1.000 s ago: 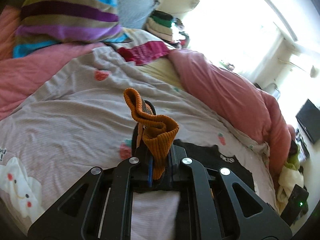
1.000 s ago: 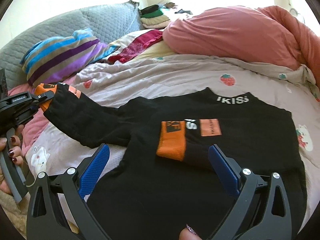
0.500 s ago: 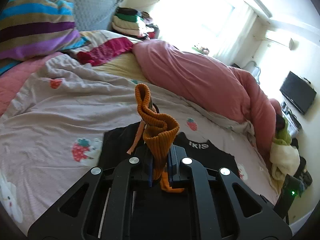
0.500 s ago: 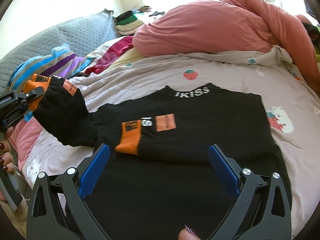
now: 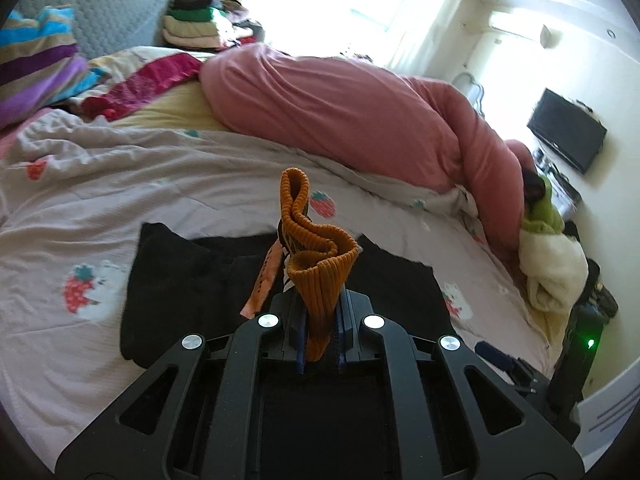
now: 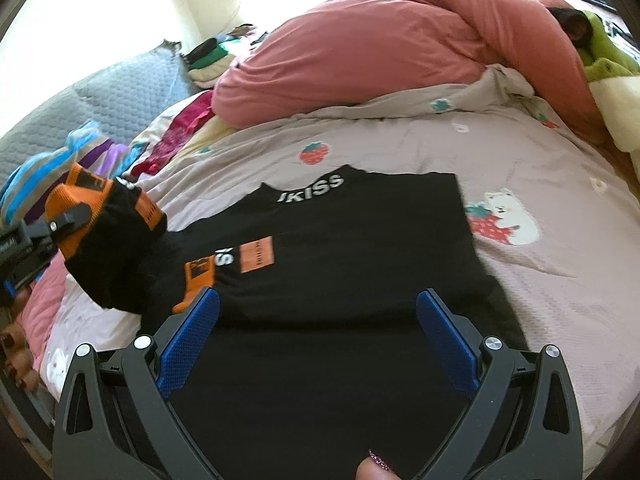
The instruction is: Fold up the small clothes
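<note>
A black sweater (image 6: 352, 240) with white lettering at the collar lies flat on the pale strawberry-print bedcover (image 6: 400, 136). One sleeve is folded across its chest, its orange cuff (image 6: 198, 280) lying by my right gripper's left finger. My right gripper (image 6: 318, 332) hovers open over the sweater's lower part, with nothing between its blue pads. My left gripper (image 5: 319, 336) is shut on the other sleeve's orange ribbed cuff (image 5: 316, 256), which stands up crumpled. In the right wrist view that gripper (image 6: 60, 224) holds the lifted sleeve (image 6: 108, 256) at the sweater's left edge.
A rolled pink duvet (image 5: 360, 108) lies across the far side of the bed. A striped pillow (image 5: 36, 72) and a grey headboard cushion (image 5: 112, 20) sit far left. Folded clothes (image 5: 196, 28) are stacked at the back. A fingertip (image 6: 376, 468) shows at the bottom edge.
My left gripper has carried the lifted sleeve inward toward the sweater's body. The right gripper's view has swung, and the sweater now sits lower and more central under it.
</note>
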A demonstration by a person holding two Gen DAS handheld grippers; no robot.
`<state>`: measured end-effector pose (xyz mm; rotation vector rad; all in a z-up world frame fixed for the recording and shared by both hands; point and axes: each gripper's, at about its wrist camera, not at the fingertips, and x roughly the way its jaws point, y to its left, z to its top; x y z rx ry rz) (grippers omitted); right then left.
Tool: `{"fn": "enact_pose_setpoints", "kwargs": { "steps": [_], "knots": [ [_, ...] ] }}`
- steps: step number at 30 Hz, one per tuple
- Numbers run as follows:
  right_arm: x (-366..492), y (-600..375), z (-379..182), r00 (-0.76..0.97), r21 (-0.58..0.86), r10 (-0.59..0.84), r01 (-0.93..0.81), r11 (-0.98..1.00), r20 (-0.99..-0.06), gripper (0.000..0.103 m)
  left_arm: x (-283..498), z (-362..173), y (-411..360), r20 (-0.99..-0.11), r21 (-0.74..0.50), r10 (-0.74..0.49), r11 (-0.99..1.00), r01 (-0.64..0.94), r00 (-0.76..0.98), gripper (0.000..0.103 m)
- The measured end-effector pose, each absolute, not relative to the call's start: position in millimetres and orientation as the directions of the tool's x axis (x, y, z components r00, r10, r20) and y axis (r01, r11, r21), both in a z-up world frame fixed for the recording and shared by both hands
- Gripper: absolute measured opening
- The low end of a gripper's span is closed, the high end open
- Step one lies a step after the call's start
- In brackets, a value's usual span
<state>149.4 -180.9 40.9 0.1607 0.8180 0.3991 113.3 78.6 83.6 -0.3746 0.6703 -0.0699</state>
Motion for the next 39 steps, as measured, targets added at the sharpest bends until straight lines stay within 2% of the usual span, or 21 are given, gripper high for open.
{"fn": "enact_pose_setpoints", "kwargs": {
  "steps": [13, 15, 17, 23, 27, 32, 34, 35, 38, 39],
  "knots": [
    [163.0, -214.7, 31.4, 0.625, 0.305, 0.369, -0.212, 0.928, -0.688, 0.099, 144.7, 29.1, 31.0, -0.685, -0.39, -0.3, 0.921, 0.014, 0.663, 0.007],
    [164.4, -216.6, 30.8, 0.626, 0.305, 0.366, -0.207, 0.929, -0.689, 0.099, 147.0, 22.7, 25.8, -0.696, -0.396, -0.322, 0.918, 0.031, 0.642, 0.015],
    [166.1, -218.6, 30.3, 0.627, 0.305, 0.363, -0.203, 0.93, -0.689, 0.099, 147.5, 17.7, 22.1, -0.701, -0.405, -0.345, 0.913, 0.05, 0.624, 0.034],
    [171.5, -215.2, 22.9, 0.611, 0.314, 0.371, -0.203, 0.927, -0.699, 0.098, 138.0, 15.0, 23.2, -0.702, -0.409, -0.369, 0.909, 0.078, 0.609, 0.05],
    [172.8, -197.3, 15.4, 0.579, 0.321, 0.403, -0.244, 0.915, -0.709, 0.098, 128.5, 20.9, 41.5, -0.688, -0.411, -0.344, 0.91, 0.048, 0.639, 0.052],
    [171.4, -162.7, -8.5, 0.49, 0.328, 0.44, -0.301, 0.896, -0.753, 0.097, 117.6, 25.9, 75.1, -0.693, -0.378, -0.242, 0.924, -0.056, 0.679, 0.052],
    [168.5, -153.8, -18.7, 0.463, 0.326, 0.435, -0.298, 0.897, -0.773, 0.094, 113.6, 27.8, 90.1, -0.692, -0.374, -0.207, 0.922, -0.098, 0.691, 0.052],
    [167.5, -149.9, -23.6, 0.447, 0.331, 0.437, -0.297, 0.896, -0.78, 0.088, 110.6, 29.0, 97.9, -0.693, -0.366, -0.183, 0.923, -0.122, 0.698, 0.054],
    [162.8, -139.5, -37.9, 0.41, 0.348, 0.444, -0.289, 0.892, -0.797, 0.079, 105.5, 30.1, 113.3, -0.692, -0.354, -0.136, 0.92, -0.169, 0.709, 0.063],
    [161.3, -137.2, -38.9, 0.42, 0.343, 0.442, -0.293, 0.892, -0.792, 0.071, 102.4, 29.6, 120.3, -0.692, -0.354, -0.121, 0.916, -0.188, 0.711, 0.063]
  ]
}}
